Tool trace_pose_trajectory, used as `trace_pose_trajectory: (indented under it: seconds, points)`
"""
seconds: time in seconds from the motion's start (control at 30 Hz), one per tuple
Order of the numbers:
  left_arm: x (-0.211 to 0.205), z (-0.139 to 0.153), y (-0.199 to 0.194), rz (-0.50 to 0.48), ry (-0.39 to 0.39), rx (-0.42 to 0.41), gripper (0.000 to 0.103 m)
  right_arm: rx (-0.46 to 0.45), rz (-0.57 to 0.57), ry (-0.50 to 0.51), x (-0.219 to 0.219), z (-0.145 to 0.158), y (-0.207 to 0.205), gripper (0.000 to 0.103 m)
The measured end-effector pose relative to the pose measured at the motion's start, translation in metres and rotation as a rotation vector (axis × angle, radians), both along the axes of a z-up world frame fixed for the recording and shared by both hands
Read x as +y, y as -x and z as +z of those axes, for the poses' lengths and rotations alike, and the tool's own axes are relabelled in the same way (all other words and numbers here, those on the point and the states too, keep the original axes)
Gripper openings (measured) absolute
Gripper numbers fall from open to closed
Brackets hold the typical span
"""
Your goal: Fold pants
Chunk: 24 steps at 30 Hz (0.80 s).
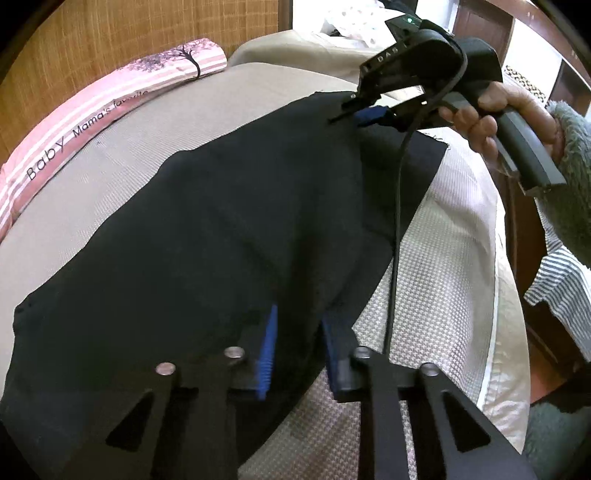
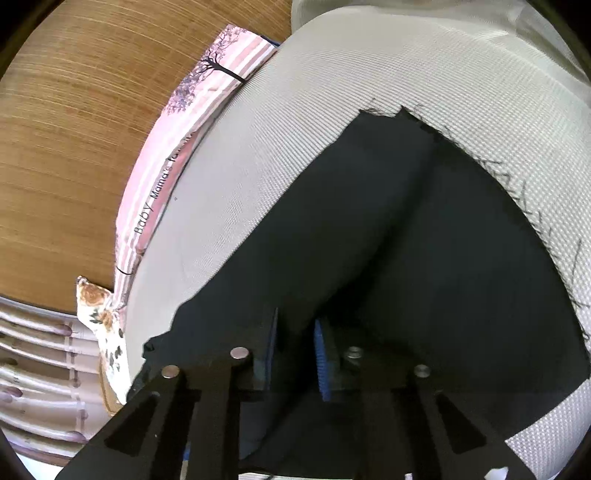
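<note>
Black pants lie spread on a beige textured bed cover. My left gripper is shut on the near edge of the pants, with fabric pinched between its blue pads. My right gripper, held in a hand, is shut on the far edge of the pants and lifts it a little. In the right wrist view the pants fill the lower right, and the right gripper has dark cloth between its blue pads. A frayed edge of the pants lies on the cover.
A pink striped pillow lies along the wooden headboard; it also shows in the right wrist view. A white pillow edge is at the right. A floral cushion sits by the bed's corner.
</note>
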State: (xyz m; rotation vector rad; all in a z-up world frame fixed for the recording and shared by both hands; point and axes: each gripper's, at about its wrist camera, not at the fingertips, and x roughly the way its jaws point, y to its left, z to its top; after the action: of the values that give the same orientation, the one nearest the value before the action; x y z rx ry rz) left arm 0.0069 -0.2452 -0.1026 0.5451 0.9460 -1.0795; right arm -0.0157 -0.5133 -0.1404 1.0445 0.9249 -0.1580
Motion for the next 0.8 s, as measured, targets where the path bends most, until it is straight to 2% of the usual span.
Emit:
trace_pose_trajectory:
  seconds: [0.07, 0.23, 0.4, 0.43, 0.6, 0.8]
  points:
    - [0.001, -0.001, 0.0, 0.004, 0.006, 0.0, 0.014, -0.002, 0.016, 0.012, 0.003, 0.005, -0.01, 0.016]
    - [0.007, -0.001, -0.01, 0.046, 0.039, 0.043, 0.012, -0.02, 0.07, 0.032, 0.015, 0.024, -0.051, 0.017]
    - [0.018, -0.007, -0.029, 0.13, 0.071, 0.129, 0.012, -0.093, 0.105, 0.044, 0.025, 0.04, -0.089, 0.031]
    - [0.019, -0.007, -0.031, 0.138, 0.077, 0.143, 0.012, -0.099, 0.101, 0.045, 0.024, 0.042, -0.092, 0.031]
    - [0.023, -0.008, -0.036, 0.143, 0.09, 0.156, 0.012, -0.092, 0.051, 0.051, 0.008, 0.042, -0.078, 0.031]
    - [0.026, -0.009, -0.037, 0.143, 0.104, 0.163, 0.012, -0.022, -0.067, 0.017, -0.026, 0.016, -0.043, 0.031]
